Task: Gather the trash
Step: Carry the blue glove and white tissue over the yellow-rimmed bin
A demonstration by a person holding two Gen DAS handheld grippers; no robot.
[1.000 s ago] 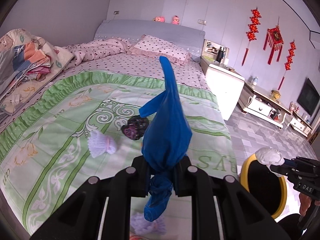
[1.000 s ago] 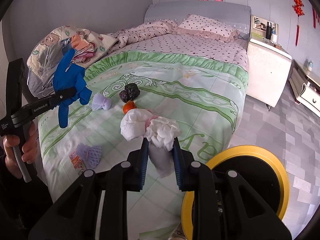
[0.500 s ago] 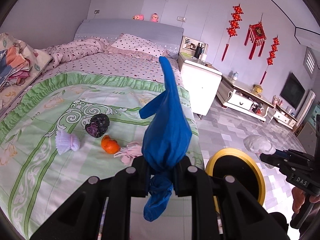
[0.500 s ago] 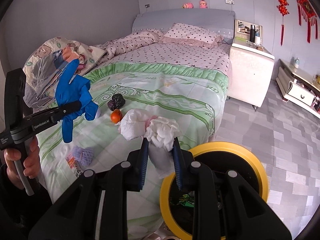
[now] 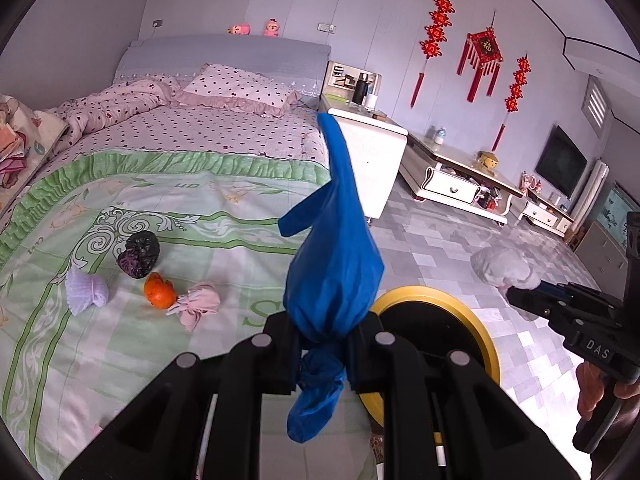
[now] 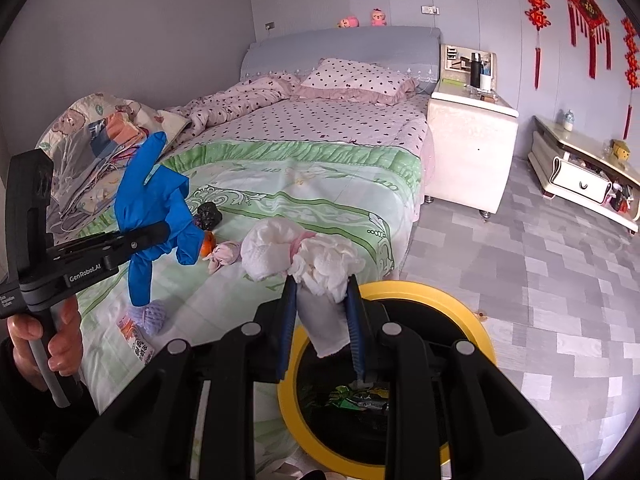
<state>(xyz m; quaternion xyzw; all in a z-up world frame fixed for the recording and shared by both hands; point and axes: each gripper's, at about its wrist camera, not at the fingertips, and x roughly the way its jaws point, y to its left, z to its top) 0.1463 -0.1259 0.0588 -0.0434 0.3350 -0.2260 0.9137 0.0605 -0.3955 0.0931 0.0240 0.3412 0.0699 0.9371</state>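
Note:
My left gripper [image 5: 322,344] is shut on a blue glove [image 5: 334,256], held in the air over the bed's foot edge; it also shows in the right wrist view [image 6: 154,204]. My right gripper [image 6: 320,304] is shut on a white crumpled tissue wad [image 6: 304,256], held above the yellow-rimmed trash bin [image 6: 464,312], also seen in the left wrist view [image 5: 476,324]. On the green bedspread lie a black crumpled bag [image 5: 140,254], an orange peel [image 5: 160,294], a pink wad [image 5: 200,306] and a white-purple wad [image 5: 86,292].
A purple net wad [image 6: 154,314] and a printed wrapper [image 6: 136,340] lie near the bed's foot edge. A white nightstand [image 6: 468,152] stands right of the bed, a low TV cabinet [image 6: 584,176] along the wall. Folded bedding [image 6: 92,140] is piled at the bed's left.
Both grippers have swung right, away from the bed toward the bin. The bin now sits closer under the right gripper. Both holds are unchanged.

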